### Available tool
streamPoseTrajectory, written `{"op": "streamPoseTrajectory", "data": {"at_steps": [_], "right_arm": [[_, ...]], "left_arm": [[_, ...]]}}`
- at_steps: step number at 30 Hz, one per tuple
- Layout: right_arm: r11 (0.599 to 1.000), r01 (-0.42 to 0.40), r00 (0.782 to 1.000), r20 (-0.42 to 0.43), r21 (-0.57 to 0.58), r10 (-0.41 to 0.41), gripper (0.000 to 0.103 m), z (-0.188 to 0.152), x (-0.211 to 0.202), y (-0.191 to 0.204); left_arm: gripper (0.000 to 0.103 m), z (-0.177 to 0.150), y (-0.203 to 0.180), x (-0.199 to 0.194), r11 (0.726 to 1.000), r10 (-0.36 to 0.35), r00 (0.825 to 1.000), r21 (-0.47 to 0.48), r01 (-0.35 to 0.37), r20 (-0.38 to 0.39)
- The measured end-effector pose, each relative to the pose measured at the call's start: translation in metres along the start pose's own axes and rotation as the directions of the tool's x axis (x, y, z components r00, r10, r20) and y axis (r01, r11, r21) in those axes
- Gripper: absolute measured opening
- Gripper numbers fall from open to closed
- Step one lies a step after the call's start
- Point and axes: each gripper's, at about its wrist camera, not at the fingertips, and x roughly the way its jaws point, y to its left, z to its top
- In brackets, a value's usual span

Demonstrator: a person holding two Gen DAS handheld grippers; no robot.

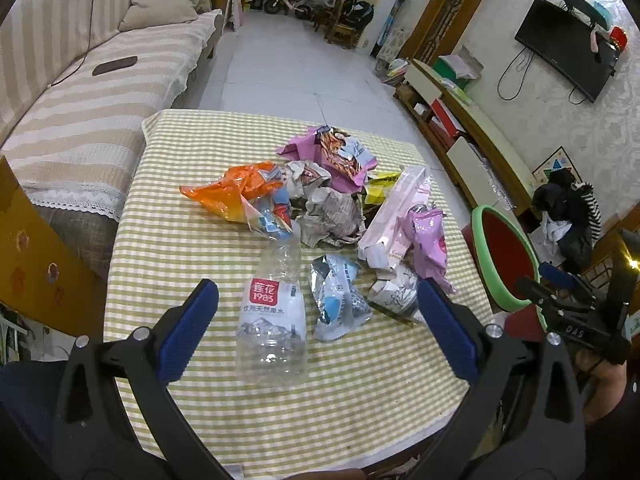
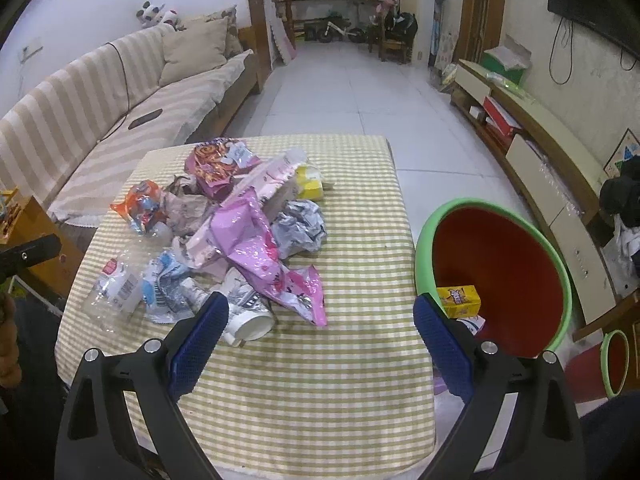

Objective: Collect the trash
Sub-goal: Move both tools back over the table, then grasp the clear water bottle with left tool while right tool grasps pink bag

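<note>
Trash [image 1: 320, 208] lies heaped: crumpled wrappers, clear bottle [image 1: 274, 316].

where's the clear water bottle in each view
Left wrist: the bottle lies low and centre on the table, between the open jaws, red label up.
Right wrist: the bottle sits at the pile's left edge, low left in the picture.
Shared landmark: the silver-blue wrapper right beside it, on its right in both views.

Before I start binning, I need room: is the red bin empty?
Not empty. The red bin already holds a yellow box and something white beside it.
</note>
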Motion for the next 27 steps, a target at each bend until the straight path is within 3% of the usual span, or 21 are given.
{"op": "streamPoseTrajectory", "data": {"at_steps": [8, 15, 19, 27], "right_arm": [[0.995, -0.042, 0.999, 0.001, -0.086, 0.042, 0.09, -0.003, 0.016, 0.03], [0.992, -0.116, 0.993, -0.021, -0.048, 0.115, 0.088, 0.003, 0.047, 0.024], [0.988, -0.15, 0.988, -0.039, -0.032, 0.148, 0.085, 0.002, 0.067, 0.024], [0.986, -0.169, 0.983, -0.071, -0.002, 0.168, 0.077, 0.0, 0.087, 0.02]], "left_arm": [[0.098, -0.008, 0.016, 0.003, 0.999, 0.037, 0.999, -0.031, -0.038, -0.025], [0.098, -0.021, 0.01, 0.021, 0.996, 0.092, 0.993, 0.016, -0.091, -0.076], [0.098, -0.033, 0.016, 0.038, 0.991, 0.129, 0.982, -0.002, -0.131, -0.134], [0.098, -0.035, 0.015, 0.06, 0.988, 0.152, 0.971, 0.026, -0.15, -0.184]]}}
